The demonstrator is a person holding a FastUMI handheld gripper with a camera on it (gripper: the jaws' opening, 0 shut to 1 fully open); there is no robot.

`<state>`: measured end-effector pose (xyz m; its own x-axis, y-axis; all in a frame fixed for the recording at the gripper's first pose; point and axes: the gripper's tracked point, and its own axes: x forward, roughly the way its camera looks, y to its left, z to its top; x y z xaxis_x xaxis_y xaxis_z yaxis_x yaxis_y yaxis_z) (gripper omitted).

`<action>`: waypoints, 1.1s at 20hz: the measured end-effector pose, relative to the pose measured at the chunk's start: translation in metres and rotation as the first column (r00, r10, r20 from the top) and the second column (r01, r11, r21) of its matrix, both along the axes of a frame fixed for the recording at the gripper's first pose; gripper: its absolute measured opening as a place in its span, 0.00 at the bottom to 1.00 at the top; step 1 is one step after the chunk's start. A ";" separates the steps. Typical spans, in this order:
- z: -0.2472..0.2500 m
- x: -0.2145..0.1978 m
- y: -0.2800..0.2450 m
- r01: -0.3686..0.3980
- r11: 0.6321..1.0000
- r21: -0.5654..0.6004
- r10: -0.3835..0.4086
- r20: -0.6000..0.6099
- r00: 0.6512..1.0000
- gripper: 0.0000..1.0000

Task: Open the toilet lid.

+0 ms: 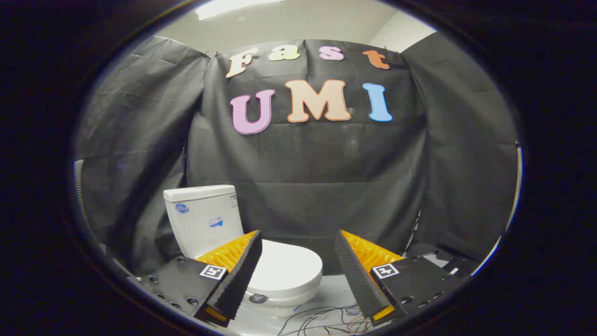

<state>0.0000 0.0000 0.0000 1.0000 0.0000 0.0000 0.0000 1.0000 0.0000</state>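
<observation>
A white toilet stands against the black cloth wall, its tank (203,217) upright behind the bowl. The lid (284,268) lies flat and closed on the seat, pointing toward me and a little to the right. My gripper (298,240) hangs above and short of the toilet with its fingers spread wide and nothing between them. The left finger (240,270) overlaps the lid's left side in the view; the right finger (354,275) is off to the right of the bowl. The lid's front rim (280,298) shows between the fingers.
Loose thin wires (326,319) lie on the pale floor just in front of the bowl. Black cloth (326,177) drapes all around as the booth's wall. A dark fixture (433,252) sits low at the right by the cloth.
</observation>
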 end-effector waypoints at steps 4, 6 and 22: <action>-0.002 0.020 0.001 0.005 1.000 -0.001 -0.005 -0.007 1.000 0.95; -0.003 0.045 0.001 0.008 1.000 -0.002 -0.008 -0.018 1.000 0.95; -0.013 0.058 0.014 0.413 0.859 0.301 -0.452 0.069 0.889 0.89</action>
<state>0.0578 0.0141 -0.0132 0.8893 -0.4521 0.0692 0.4134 0.8593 0.3012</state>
